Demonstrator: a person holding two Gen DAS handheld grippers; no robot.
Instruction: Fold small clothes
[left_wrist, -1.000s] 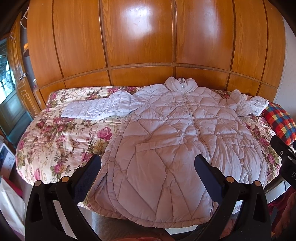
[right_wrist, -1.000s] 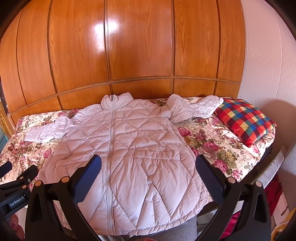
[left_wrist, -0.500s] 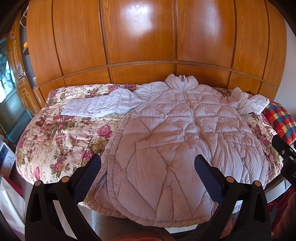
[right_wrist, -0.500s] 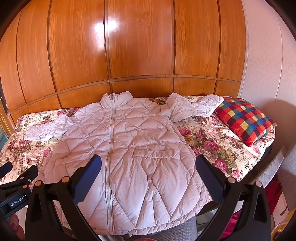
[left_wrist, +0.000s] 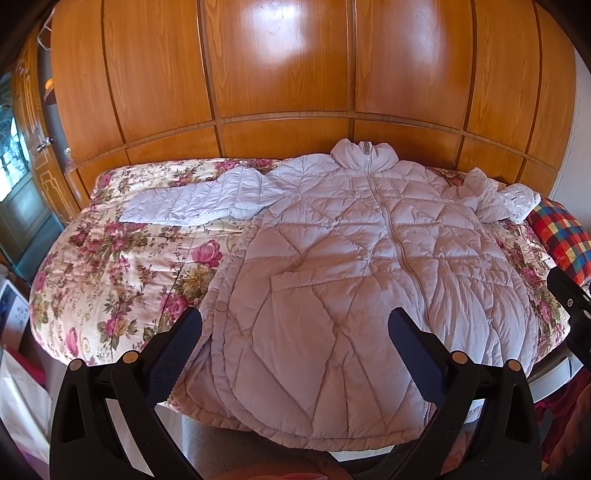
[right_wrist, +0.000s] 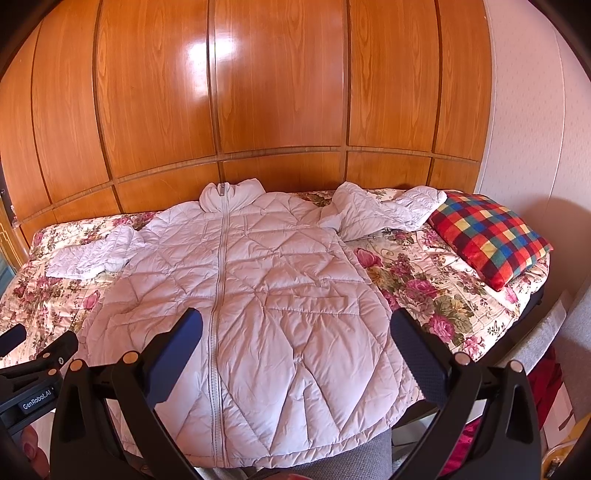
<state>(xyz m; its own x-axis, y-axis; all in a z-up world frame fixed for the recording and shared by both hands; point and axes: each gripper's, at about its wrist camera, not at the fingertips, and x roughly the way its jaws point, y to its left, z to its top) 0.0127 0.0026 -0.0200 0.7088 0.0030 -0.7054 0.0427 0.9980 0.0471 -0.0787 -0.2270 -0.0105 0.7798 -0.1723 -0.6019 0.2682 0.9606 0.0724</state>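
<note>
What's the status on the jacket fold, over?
Left gripper and right gripper open, empty, above the hem. Quilted jacket flat on floral bedspread, zipped, sleeves out. Plaid pillow touches one cuff.

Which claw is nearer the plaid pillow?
Right. The right claw hangs over the jacket's hem with the plaid pillow to its right; the left claw sits farther left, beyond the right one.

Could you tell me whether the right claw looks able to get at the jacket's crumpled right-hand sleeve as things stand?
Probably yes. The right claw is open over the jacket, and the sleeve lies exposed on the bedspread beside the plaid pillow, with nothing covering it.
</note>
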